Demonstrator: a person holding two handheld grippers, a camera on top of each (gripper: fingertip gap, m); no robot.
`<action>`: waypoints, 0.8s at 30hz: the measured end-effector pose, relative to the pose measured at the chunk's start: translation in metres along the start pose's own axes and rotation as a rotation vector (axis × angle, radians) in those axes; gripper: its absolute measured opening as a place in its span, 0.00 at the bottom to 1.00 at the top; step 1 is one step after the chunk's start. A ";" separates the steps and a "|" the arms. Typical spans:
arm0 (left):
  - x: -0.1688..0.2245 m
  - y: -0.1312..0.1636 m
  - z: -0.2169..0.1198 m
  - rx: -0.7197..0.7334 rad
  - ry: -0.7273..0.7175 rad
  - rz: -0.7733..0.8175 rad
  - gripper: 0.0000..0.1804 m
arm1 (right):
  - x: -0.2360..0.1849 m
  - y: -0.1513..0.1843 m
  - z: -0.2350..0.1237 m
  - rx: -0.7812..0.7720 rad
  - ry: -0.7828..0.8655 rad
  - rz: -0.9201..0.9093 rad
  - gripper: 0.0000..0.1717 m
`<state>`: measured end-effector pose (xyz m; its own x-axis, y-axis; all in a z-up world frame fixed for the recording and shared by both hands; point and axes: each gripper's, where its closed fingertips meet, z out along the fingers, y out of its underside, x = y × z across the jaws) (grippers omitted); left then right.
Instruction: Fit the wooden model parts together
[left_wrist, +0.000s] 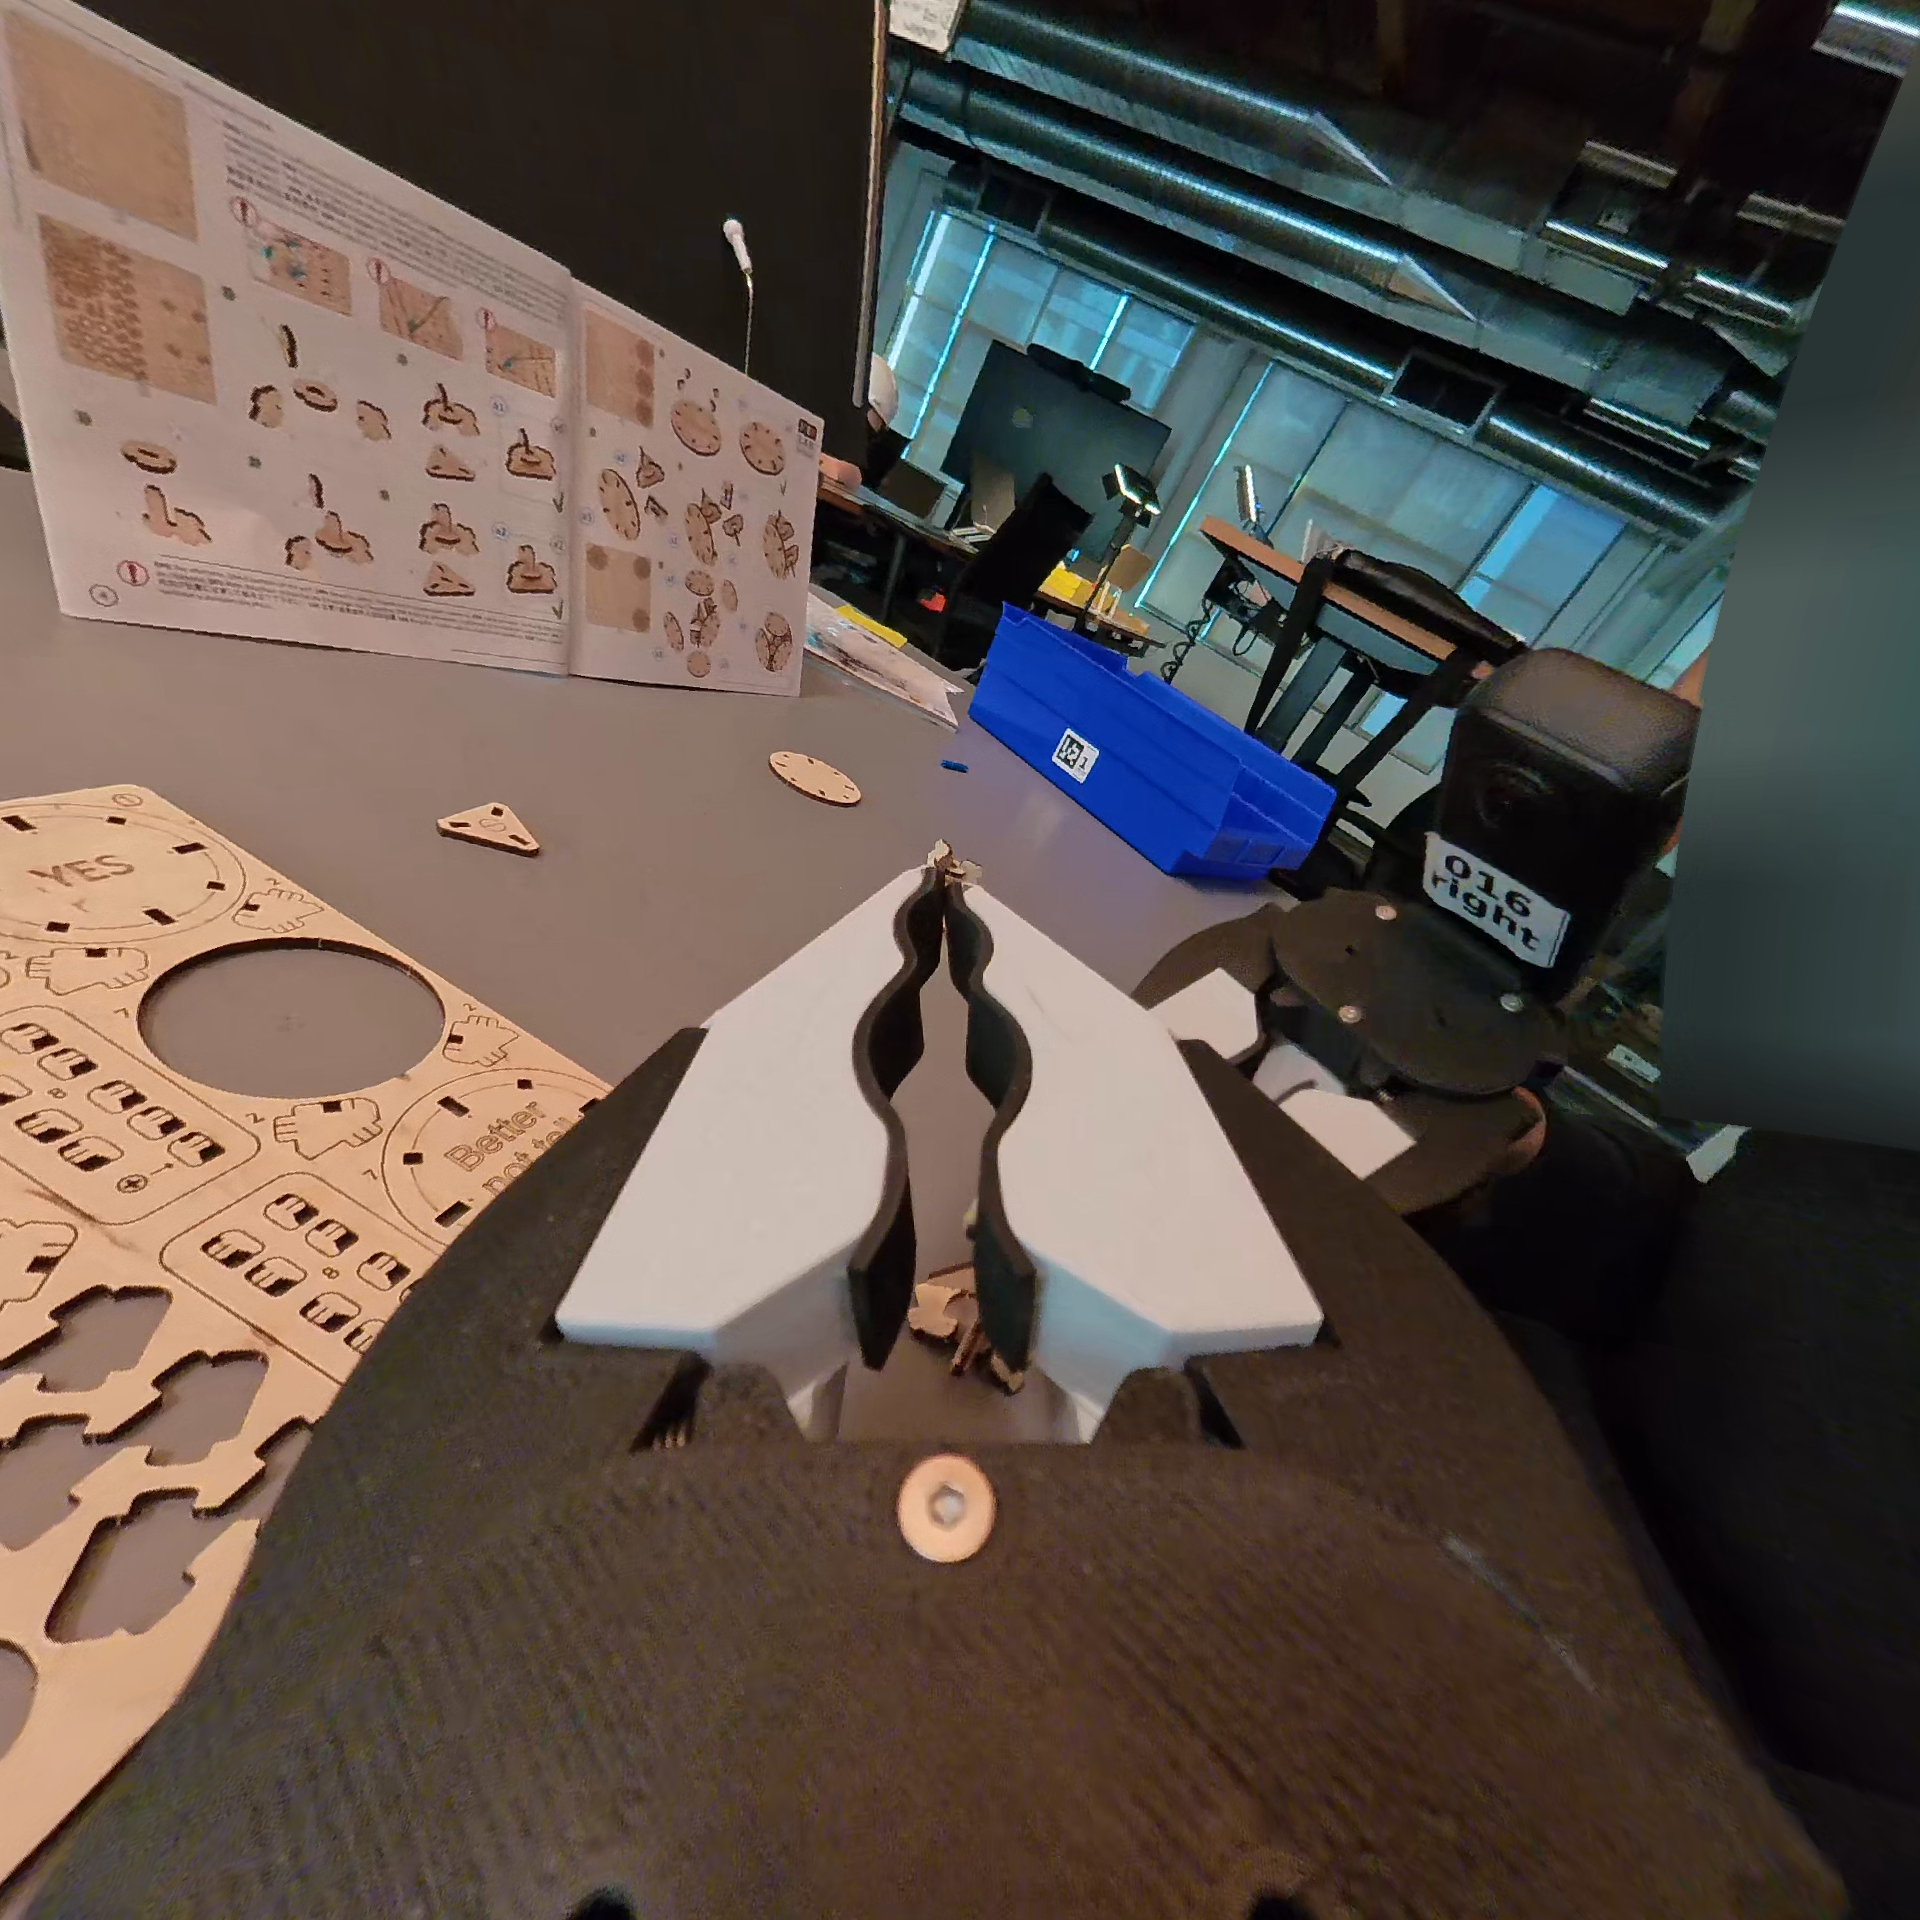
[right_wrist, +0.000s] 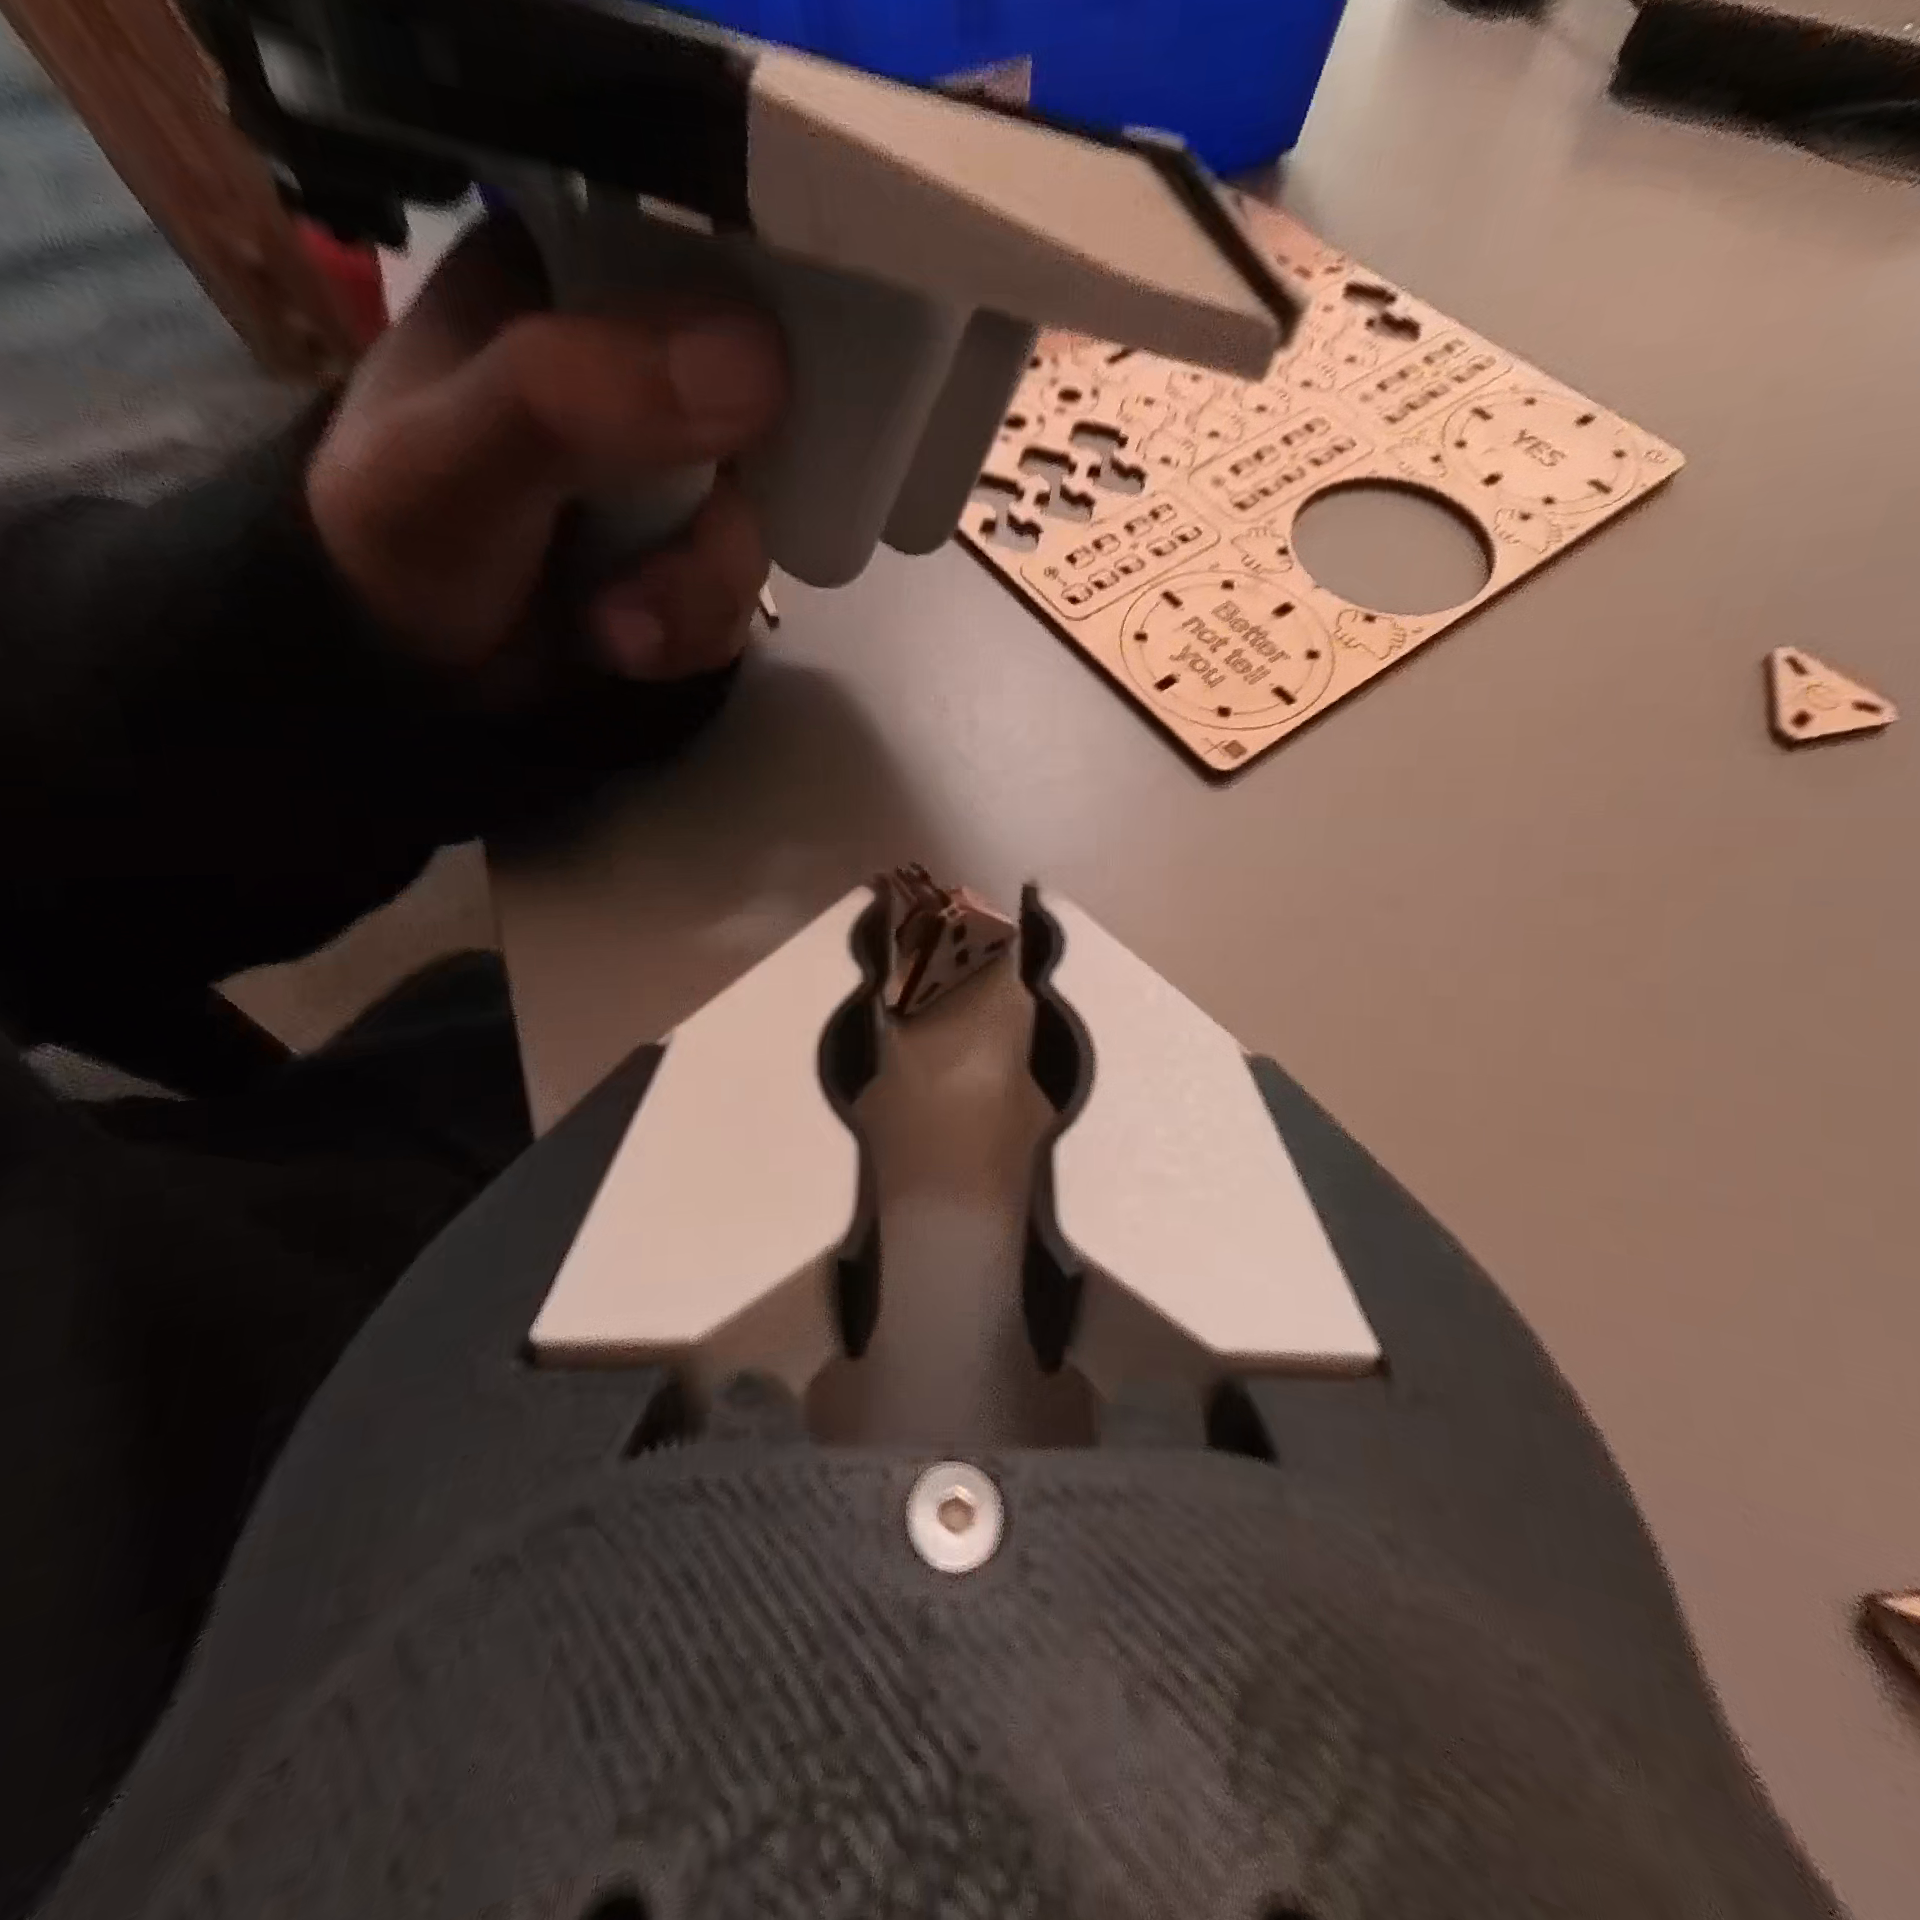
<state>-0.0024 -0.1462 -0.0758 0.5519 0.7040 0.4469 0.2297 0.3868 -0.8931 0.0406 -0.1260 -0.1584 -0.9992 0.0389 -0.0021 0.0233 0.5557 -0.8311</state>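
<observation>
A tiny wooden piece (left_wrist: 948, 864) is pinched by the closed left gripper (left_wrist: 943, 883). The right gripper (right_wrist: 951, 940) stands parted; a small triangular wooden assembly (right_wrist: 940, 951) leans on one pad only. Slippage onto the grey table (right_wrist: 1455, 1039) is judged likely.

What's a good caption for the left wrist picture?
Left gripper pinches a small wooden piece above a grey table, beside a cut-out plywood sheet.
</observation>
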 end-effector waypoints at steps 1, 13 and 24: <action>0.001 0.000 0.000 0.000 0.003 0.003 0.00 | 0.002 0.002 0.001 -0.011 0.013 -0.011 0.06; 0.034 0.030 0.038 -0.137 0.089 0.010 0.04 | 0.102 0.043 -0.102 0.122 0.214 0.425 0.04; 0.092 0.086 0.136 -0.341 0.229 -0.113 0.15 | 0.108 0.043 -0.155 0.452 -0.114 0.680 0.04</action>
<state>-0.0404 0.0331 -0.1047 0.6630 0.5033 0.5542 0.5299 0.2075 -0.8223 -0.0619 0.0306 -0.1083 -0.7689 0.1484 -0.6220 0.6341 0.0522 -0.7715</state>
